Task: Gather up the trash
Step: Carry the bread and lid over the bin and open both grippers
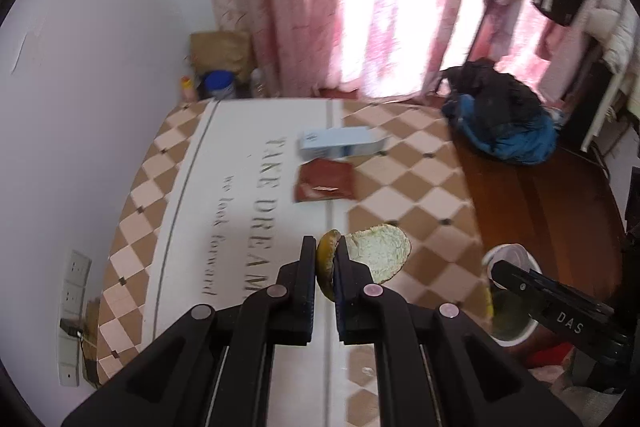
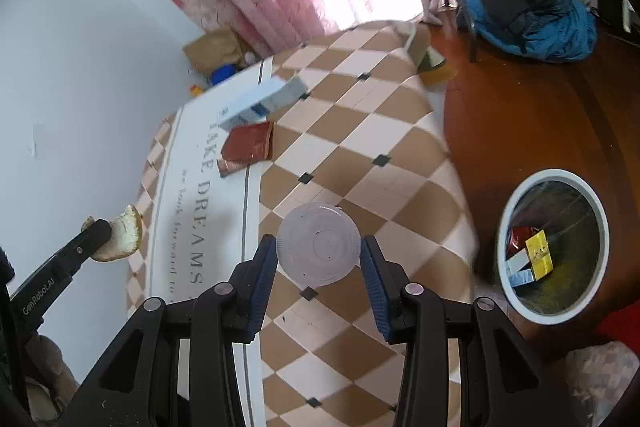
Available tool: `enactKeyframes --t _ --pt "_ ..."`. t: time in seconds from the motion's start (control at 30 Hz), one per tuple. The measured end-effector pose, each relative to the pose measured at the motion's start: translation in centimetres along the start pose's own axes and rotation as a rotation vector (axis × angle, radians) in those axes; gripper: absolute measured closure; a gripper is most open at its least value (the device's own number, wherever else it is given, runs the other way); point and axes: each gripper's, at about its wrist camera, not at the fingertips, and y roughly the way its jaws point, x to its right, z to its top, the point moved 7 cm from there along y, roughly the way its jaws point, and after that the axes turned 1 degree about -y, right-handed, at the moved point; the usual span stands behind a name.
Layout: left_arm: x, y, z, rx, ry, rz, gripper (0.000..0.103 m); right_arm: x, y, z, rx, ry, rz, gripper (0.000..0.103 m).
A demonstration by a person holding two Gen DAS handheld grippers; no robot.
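Here, trash collection at a bedroom table:
Scene: Two hand-held grippers are hanging above a table (image 2: 360, 131) covered in a checked cloth, each carrying one piece of rubbish.
Left gripper (image 1: 325, 259): Its jaws are nearly shut, pinching a fruit peel (image 1: 376, 253) by the rind edge; the pale inner side is fanning out at 3 o'clock of the tips, clear of the cloth.
Right gripper (image 2: 318, 251): Its jaws are standing partly open, the blue pads pressing both sides of a clear plastic lid (image 2: 318, 245), held flat between them.
Why held so: Judging by the lifted loads, both pieces are probably being carried off the table toward the bin, thin peel nipped on edge, wide lid spanned across.
Bin (image 2: 588, 193): It is standing on the wooden floor at 3 o'clock of the right gripper, well apart from the table; small boxes are already lying inside.
Still on the table: A pale blue box (image 1: 340, 143) and, just beside it at 6 o'clock, a red packet (image 1: 325, 181) are lying near the printed lettering.
Progress: Apparently partway, with two items in hand and two waiting.
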Motion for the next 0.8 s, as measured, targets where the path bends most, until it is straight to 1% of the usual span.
enactKeyframes --t 0.17,0.23,0.33,0.43,0.5,0.57,0.6,0.63,0.73,0.8 --pt "5.2 -2.7 0.7 0.039 0.061 -0.057 0.098 3.5 -5.4 0.5 0.080 0.060 0.010 0.058" --pt "8.0 -3.7 1.2 0.053 0.091 -0.091 0.098 5.0 -7.6 0.9 0.110 0.078 0.005 0.058" --pt "11.6 -4.6 1.7 0.065 0.126 -0.136 0.098 7.9 -11.1 1.6 0.153 0.104 -0.010 0.058" --pt "16.3 -4.7 2.1 0.058 0.164 -0.200 0.098 11.2 -14.4 2.1 0.189 0.127 -0.043 0.058" --pt "19.1 -4.2 1.9 0.039 0.184 -0.239 0.098 13.7 -16.3 2.3 0.202 0.148 -0.063 0.058" --pt "22.5 -2.8 1.4 -0.007 0.203 -0.292 0.098 15.9 -17.5 2.4 0.210 0.162 -0.092 0.058" --pt "23.5 -2.2 1.2 -0.023 0.208 -0.303 0.098 17.2 -17.9 2.4 0.210 0.168 -0.110 0.058" --pt "25.1 -1.1 0.8 -0.057 0.218 -0.326 0.098 18.7 -18.2 2.3 0.207 0.178 -0.128 0.058" --pt "29.0 2.3 -0.9 -0.152 0.246 -0.361 0.098 22.9 -17.9 1.6 0.182 0.216 -0.164 0.058" --pt "30.9 4.5 -2.3 -0.212 0.261 -0.370 0.098 25.8 -16.6 0.8 0.149 0.243 -0.187 0.058"
